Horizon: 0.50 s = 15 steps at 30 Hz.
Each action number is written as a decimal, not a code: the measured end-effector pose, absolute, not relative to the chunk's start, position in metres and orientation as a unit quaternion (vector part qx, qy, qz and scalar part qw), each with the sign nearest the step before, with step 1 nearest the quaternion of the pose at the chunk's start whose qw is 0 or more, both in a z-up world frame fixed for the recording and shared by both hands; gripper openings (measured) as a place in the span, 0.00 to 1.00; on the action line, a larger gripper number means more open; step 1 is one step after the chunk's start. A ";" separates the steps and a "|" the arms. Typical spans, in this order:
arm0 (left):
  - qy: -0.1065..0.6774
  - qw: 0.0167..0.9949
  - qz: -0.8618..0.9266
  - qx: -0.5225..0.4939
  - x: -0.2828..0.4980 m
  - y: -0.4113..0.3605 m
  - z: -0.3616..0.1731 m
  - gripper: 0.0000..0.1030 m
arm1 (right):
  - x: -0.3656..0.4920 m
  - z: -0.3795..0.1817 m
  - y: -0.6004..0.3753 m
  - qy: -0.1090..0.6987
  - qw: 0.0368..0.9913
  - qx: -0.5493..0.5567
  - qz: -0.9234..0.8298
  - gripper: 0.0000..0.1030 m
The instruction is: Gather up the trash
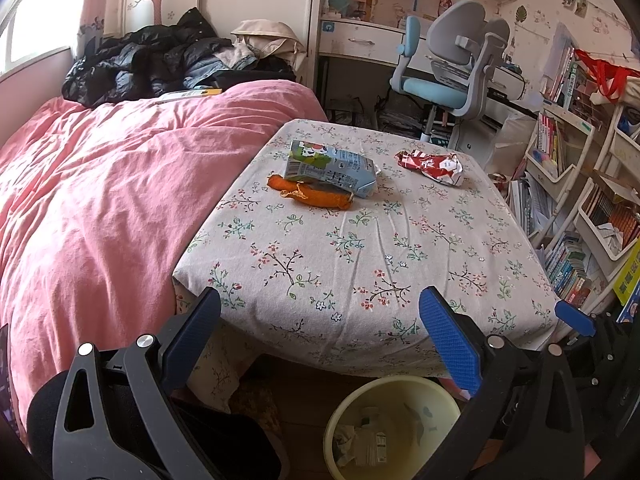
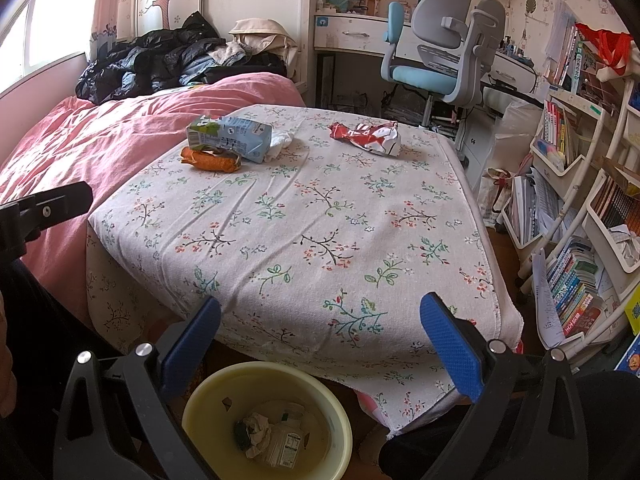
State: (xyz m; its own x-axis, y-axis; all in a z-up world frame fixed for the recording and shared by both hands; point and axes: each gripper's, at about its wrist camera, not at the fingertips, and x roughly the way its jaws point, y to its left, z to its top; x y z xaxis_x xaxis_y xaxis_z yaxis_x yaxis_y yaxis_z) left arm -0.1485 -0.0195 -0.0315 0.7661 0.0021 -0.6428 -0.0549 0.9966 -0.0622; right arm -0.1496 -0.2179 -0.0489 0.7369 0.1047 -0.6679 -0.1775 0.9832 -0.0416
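Left-wrist view shows the trash at the far end of a floral tablecloth (image 1: 360, 264): a flattened blue-and-green milk carton (image 1: 332, 170) lies partly over an orange wrapper (image 1: 316, 196), and a crumpled red-and-white wrapper (image 1: 434, 166) sits apart to their right. From the right wrist, a white crumpled scrap (image 2: 280, 142) shows just beside the carton's end. On the floor below the table's near edge stands a pale yellow bin (image 2: 208, 396), with crumpled paper and a labelled packet already at its bottom.

Both claws hover near that edge, empty — the left gripper (image 1: 320, 332) and the right gripper (image 2: 320, 332) each have their blue pads spread wide apart.

A bed with a pink duvet (image 1: 100, 200) adjoins the table's left side, dark jackets (image 1: 144, 64) heaped at its head. Beyond stand a grey-and-blue desk chair (image 1: 452, 64) and a white desk (image 1: 360, 40); crowded bookshelves (image 2: 580, 208) line the right wall.
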 end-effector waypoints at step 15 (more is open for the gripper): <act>0.343 0.938 0.015 -0.041 -0.148 -0.017 -0.032 0.93 | -0.151 -0.051 -0.215 0.356 0.930 -0.053 0.077 0.93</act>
State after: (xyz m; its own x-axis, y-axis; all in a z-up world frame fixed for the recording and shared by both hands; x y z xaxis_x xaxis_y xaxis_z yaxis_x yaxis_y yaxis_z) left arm -0.1477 -0.0171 -0.0318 0.7644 0.0004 -0.6447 -0.0559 0.9963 -0.0658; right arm -0.1512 -0.2153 -0.0509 0.7350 0.1062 -0.6697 -0.1816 0.9824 -0.0435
